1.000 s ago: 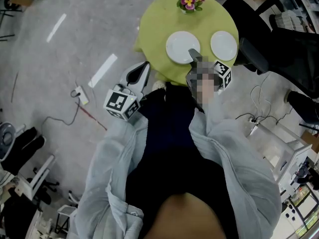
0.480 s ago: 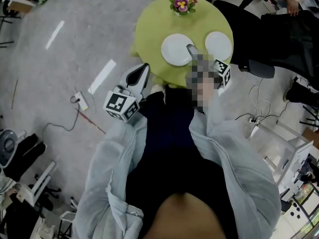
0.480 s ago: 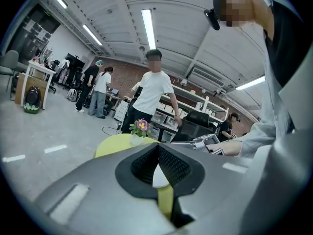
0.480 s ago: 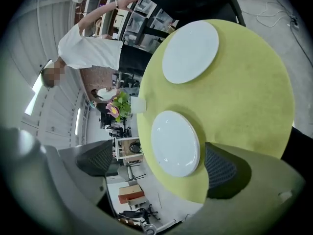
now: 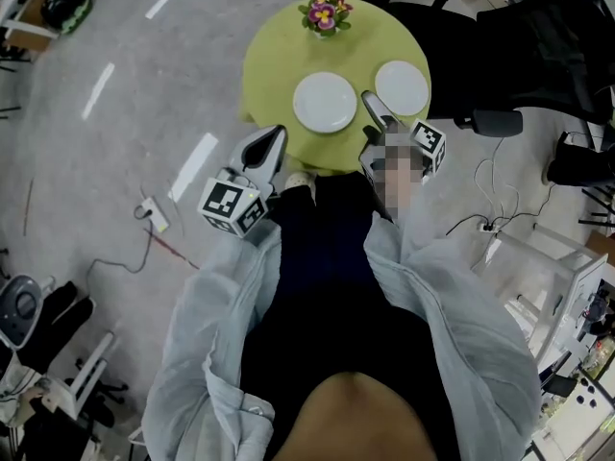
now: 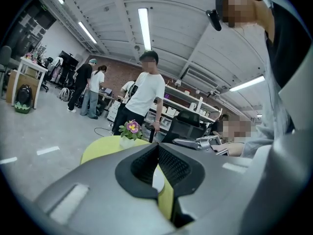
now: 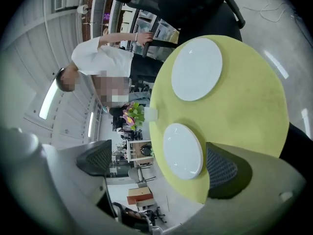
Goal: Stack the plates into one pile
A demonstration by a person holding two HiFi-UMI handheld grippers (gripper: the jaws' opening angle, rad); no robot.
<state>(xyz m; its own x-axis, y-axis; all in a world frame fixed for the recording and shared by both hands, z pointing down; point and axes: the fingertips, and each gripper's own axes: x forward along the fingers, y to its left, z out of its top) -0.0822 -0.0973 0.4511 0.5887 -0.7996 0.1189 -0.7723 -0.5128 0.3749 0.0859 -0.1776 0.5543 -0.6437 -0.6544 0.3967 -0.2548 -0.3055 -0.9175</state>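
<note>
Left gripper [image 6: 157,151]: jaws pressed together, nothing between them. It is held just off the near left edge of the round yellow-green table [image 5: 279,56].

Right gripper [image 7: 159,164]: over the near table edge, jaws wide and opening, pads touching nothing. The left plate [image 5: 325,102] shows between them, lying flat on the table.

Right plate [image 5: 402,86]: beside the left one, apart, not stacked.

Flower pot [image 5: 325,14]: at the far edge.

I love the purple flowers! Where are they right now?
In the head view, the flowers sit at the far edge of the round green table, just beyond the left-hand plate.
</note>
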